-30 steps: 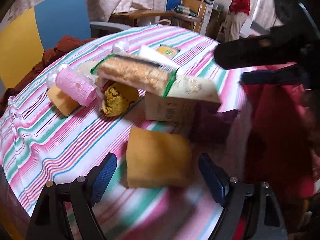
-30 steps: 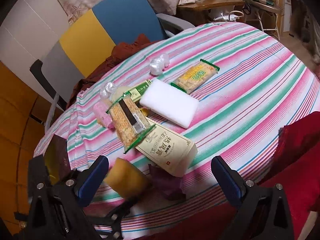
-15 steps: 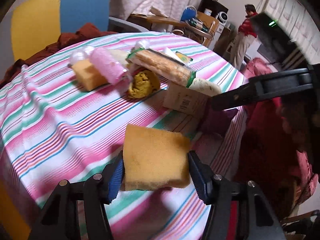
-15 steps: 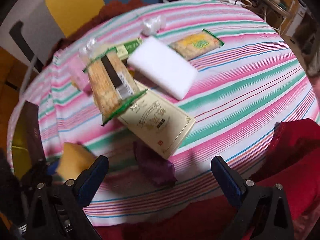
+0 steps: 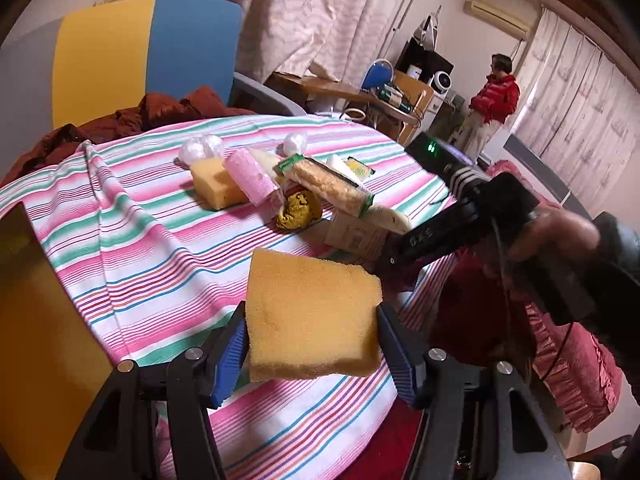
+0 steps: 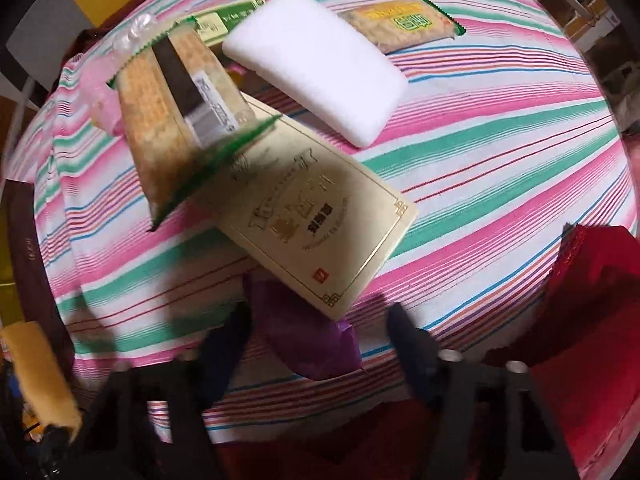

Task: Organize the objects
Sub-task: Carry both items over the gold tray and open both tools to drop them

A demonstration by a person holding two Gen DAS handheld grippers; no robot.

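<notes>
My left gripper (image 5: 310, 344) is shut on a yellow sponge (image 5: 312, 312), held above the near edge of the striped tablecloth (image 5: 132, 248). That sponge (image 6: 40, 376) also shows at the lower left of the right wrist view. My right gripper (image 6: 316, 344) is low over a purple packet (image 6: 296, 312). Its blurred fingers (image 6: 224, 344) stand on either side of the packet, half closed, with a gap on the right. In the left wrist view a hand holds the right gripper's black body (image 5: 460, 232).
A cream box (image 6: 316, 216) lies behind the purple packet with a cracker pack (image 6: 180, 100) leaning on it. Farther back lie a white sponge (image 6: 316, 68) and another cracker pack (image 6: 404, 24). A second yellow sponge (image 5: 218, 184) and pink roll (image 5: 250, 178) sit mid-table. A person in red (image 5: 492, 104) stands far off.
My left gripper closed on the yellow sponge and lifted it off the cloth. My right gripper came down toward the purple packet and its fingers drew closer together.
</notes>
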